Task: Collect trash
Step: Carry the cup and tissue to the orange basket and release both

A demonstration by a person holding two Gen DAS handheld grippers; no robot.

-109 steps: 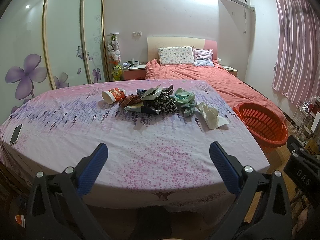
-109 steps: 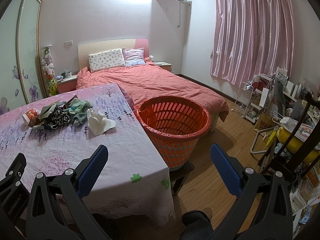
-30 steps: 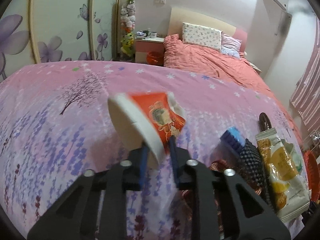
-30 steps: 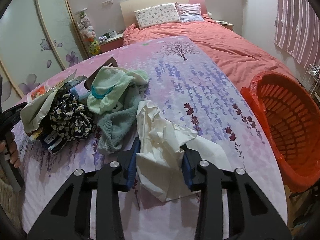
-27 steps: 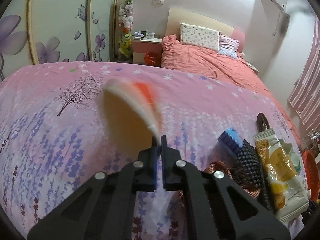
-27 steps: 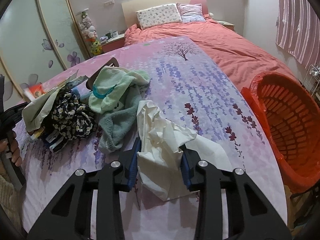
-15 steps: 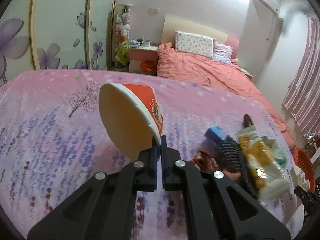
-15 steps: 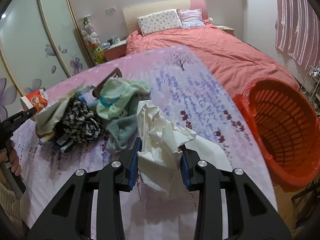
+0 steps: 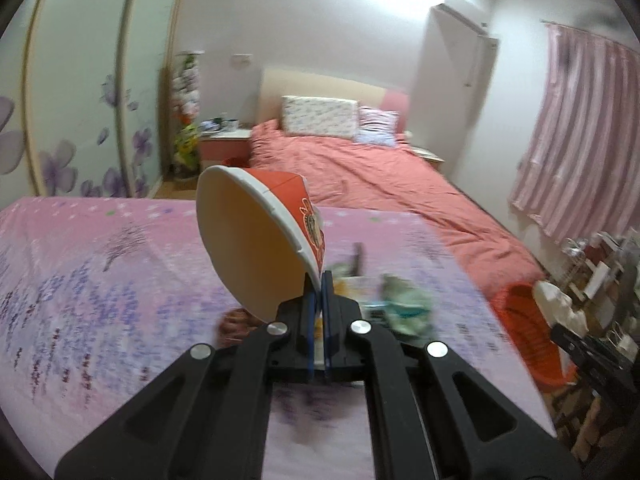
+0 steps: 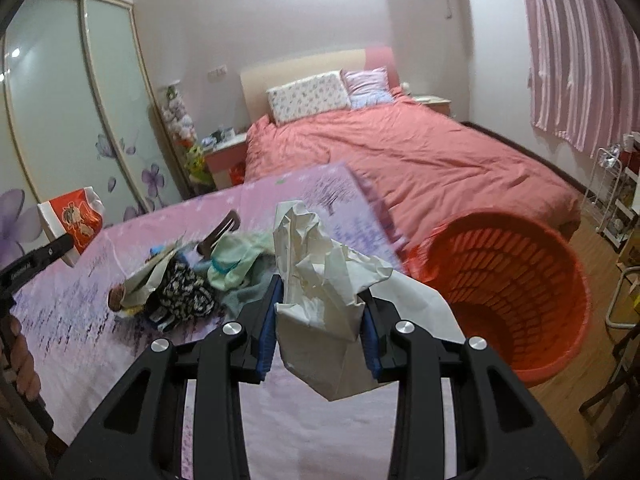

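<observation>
My left gripper [image 9: 318,280] is shut on the rim of a red and white paper cup [image 9: 256,236] and holds it tilted above the table. The cup also shows in the right wrist view [image 10: 72,216]. My right gripper [image 10: 320,300] is shut on crumpled white paper [image 10: 320,280], lifted off the table. The orange basket [image 10: 508,284] stands on the floor just right of the table, and shows in the left wrist view [image 9: 528,332]. A pile of clothes and wrappers [image 10: 180,280] lies on the table left of the right gripper.
The table has a pink flowered cloth [image 9: 100,280]. A bed with a red cover [image 10: 400,156] lies behind it. A wardrobe with flower doors [image 10: 60,120] is at the left. Pink curtains [image 10: 580,48] and a wire shelf [image 10: 616,192] are at the right.
My left gripper closed on the cup's rim, lifted it off the table and swung right. My right gripper has raised the white paper off the table and moved back.
</observation>
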